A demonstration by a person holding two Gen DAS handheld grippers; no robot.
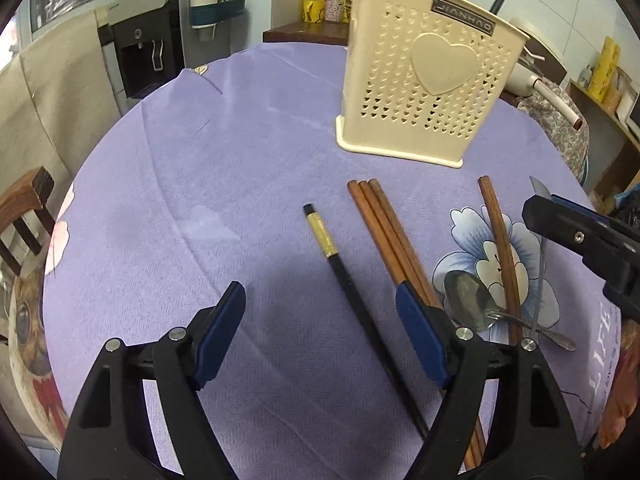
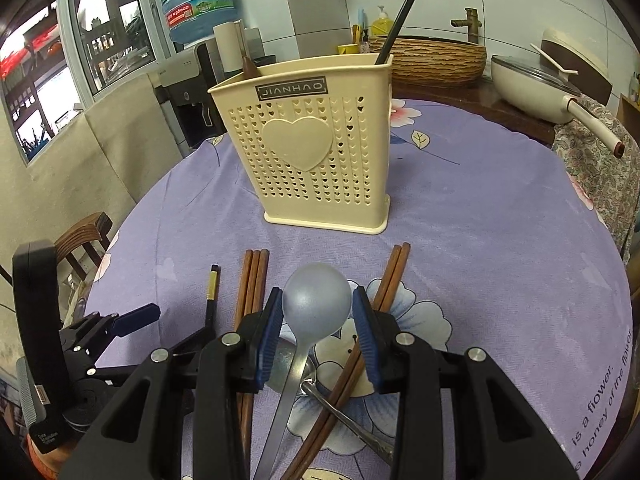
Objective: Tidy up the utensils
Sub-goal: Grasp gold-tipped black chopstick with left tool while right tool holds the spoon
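Note:
A cream perforated utensil holder (image 1: pixel 424 88) with a heart stands on the purple tablecloth; it also shows in the right wrist view (image 2: pixel 316 160), with a black chopstick (image 2: pixel 398 20) standing in it. My left gripper (image 1: pixel 320 304) is open over a black chopstick with a gold band (image 1: pixel 340 268), which lies between its jaws. Three brown chopsticks (image 1: pixel 384 224) lie to its right, two more (image 1: pixel 498 236) cross a metal spoon (image 1: pixel 468 300). My right gripper (image 2: pixel 318 314) is shut on a grey spoon (image 2: pixel 316 300), bowl forward, lifted above the table.
A cream pan (image 2: pixel 532 88) and a woven basket (image 2: pixel 436 60) sit beyond the table's far edge. A wooden chair (image 1: pixel 24 208) stands at the left. A water dispenser (image 1: pixel 144 44) is behind the table.

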